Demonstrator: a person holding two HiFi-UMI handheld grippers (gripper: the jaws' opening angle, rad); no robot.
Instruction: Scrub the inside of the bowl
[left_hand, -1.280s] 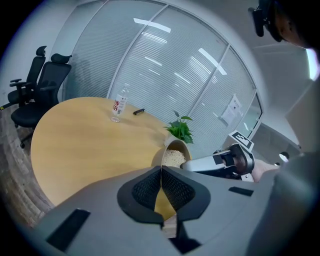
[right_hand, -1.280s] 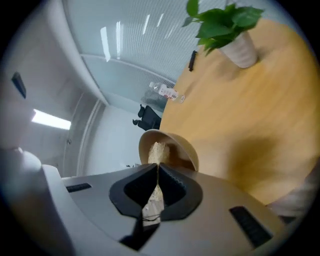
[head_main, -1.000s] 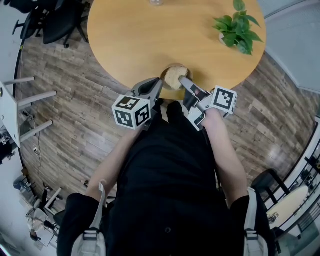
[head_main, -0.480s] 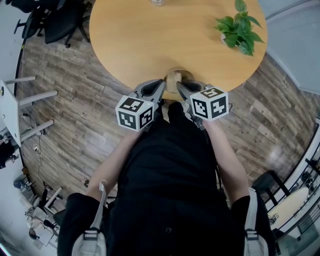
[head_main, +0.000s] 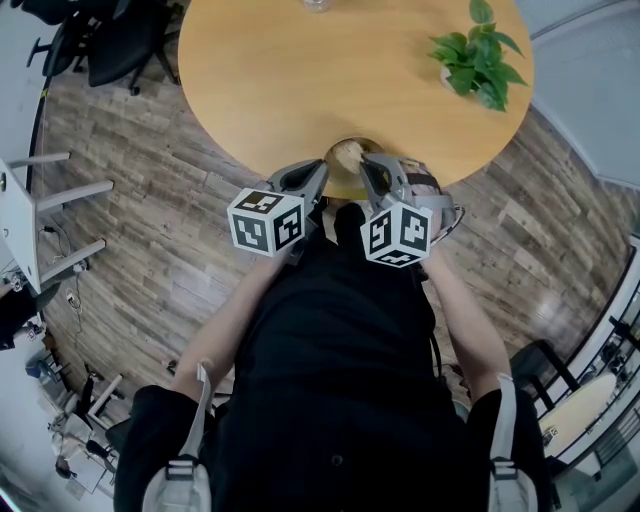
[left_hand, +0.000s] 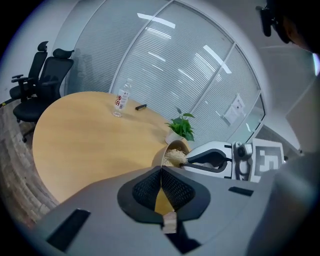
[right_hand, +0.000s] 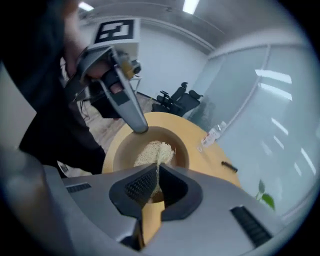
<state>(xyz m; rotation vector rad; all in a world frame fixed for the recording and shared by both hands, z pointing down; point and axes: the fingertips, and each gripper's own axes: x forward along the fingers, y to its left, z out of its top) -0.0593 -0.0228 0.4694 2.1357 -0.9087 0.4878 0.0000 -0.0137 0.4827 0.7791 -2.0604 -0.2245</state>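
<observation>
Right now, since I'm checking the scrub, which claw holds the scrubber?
The right claw: it is shut on the pale fibrous scrubber inside the bowl. The left claw instead pinches the bowl's rim.

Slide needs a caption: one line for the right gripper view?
Right gripper holds a pale fibrous scrubber inside the brown bowl while the left gripper pinches its rim.

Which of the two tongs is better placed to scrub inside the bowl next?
Right. The right tongs pinch the straw-coloured scrubber, which sits inside the bowl. The left tongs are shut on the bowl's rim, steadying it, and hold no scrubber.
</observation>
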